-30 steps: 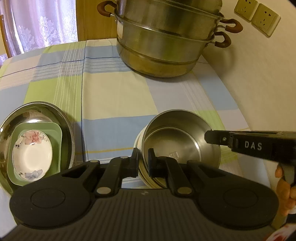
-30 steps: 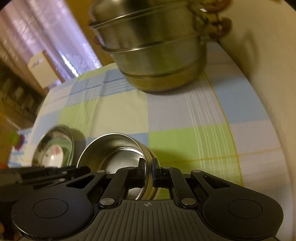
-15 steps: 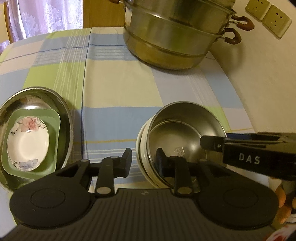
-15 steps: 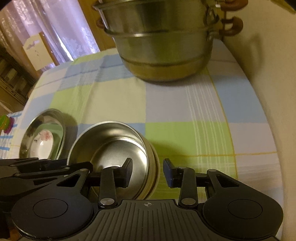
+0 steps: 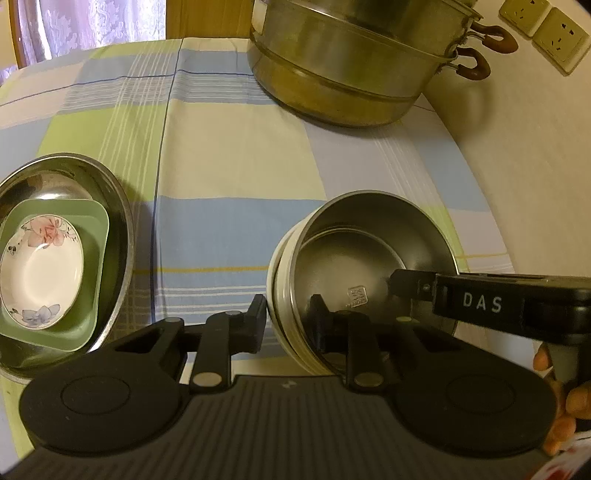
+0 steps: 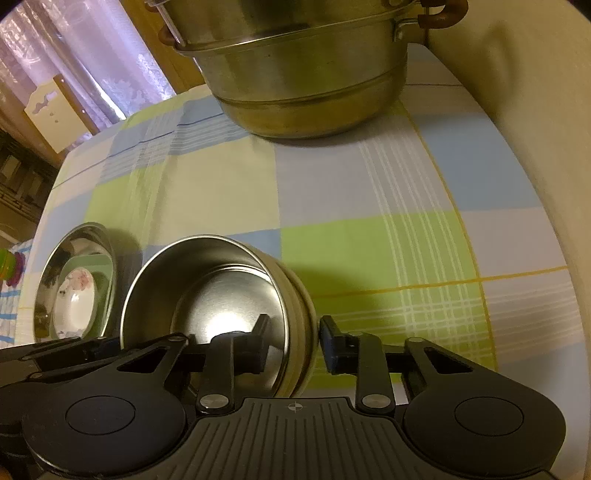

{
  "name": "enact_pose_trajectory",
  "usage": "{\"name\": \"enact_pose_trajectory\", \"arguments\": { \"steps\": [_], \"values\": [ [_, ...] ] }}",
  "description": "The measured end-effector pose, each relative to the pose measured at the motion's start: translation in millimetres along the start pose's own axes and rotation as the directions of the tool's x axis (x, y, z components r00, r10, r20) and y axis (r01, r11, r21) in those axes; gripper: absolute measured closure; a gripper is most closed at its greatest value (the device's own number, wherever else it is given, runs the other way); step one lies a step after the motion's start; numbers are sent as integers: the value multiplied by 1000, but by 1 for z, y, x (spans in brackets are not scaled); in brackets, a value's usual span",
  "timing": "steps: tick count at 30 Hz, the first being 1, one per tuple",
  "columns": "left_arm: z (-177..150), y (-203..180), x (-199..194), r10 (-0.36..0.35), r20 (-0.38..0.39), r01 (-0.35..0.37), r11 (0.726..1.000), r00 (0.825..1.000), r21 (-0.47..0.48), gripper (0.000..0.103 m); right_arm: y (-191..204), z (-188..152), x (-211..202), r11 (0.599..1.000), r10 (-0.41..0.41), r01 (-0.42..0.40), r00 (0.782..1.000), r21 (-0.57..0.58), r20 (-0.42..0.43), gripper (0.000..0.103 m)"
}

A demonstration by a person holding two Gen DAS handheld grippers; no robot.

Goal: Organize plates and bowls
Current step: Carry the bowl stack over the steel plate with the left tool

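Observation:
A steel bowl [image 5: 354,258] sits nested in a cream bowl [image 5: 279,291] on the checked tablecloth. My left gripper [image 5: 288,317] straddles the stack's left rim, one finger outside and one inside. Its jaws are closing, with a slight gap still showing at the wall. My right gripper [image 6: 293,332] straddles the right rim of the steel bowl [image 6: 207,288] in the same way, also closing, its outer pad just clear of the cream bowl [image 6: 301,295]. Further left, a steel basin [image 5: 118,229] holds a green square plate [image 5: 92,266] and a floral dish [image 5: 40,273].
A large stacked steel steamer pot [image 5: 351,66] stands at the back of the table, close to the wall [image 5: 535,184] on the right. Wall sockets [image 5: 543,26] are above it. Bare tablecloth [image 5: 229,158] lies between the pot and the bowls. A person's fingers [image 5: 576,402] hold the right tool.
Both grippers were shut above the bowl stack a second ago. They opened, came down over opposite rims, and have since narrowed slightly. The bowls have not moved.

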State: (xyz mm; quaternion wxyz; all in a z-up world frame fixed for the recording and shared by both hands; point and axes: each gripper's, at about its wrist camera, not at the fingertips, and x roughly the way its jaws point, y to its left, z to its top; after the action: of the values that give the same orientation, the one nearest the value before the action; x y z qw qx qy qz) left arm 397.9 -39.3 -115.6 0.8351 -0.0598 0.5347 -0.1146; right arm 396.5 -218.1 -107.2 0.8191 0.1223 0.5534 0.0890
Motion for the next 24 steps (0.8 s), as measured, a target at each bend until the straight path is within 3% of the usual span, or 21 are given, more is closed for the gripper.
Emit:
{"name": "enact_pose_trajectory", "arguments": {
  "steps": [2, 10, 24],
  "values": [
    [0, 0, 0, 2, 1, -2, 1000, 1000, 0, 80, 0, 0, 0, 1000, -4, 4, 1000, -8, 1, 82],
    [-8, 8, -7, 25, 1, -25, 999, 1000, -26, 82, 9, -2, 1, 998, 25, -26, 999, -55, -30, 83],
    [-46, 52, -39, 105, -8, -105, 984, 994, -141, 85, 61, -31, 6, 976, 107, -124, 989, -180, -101, 82]
  ]
}}
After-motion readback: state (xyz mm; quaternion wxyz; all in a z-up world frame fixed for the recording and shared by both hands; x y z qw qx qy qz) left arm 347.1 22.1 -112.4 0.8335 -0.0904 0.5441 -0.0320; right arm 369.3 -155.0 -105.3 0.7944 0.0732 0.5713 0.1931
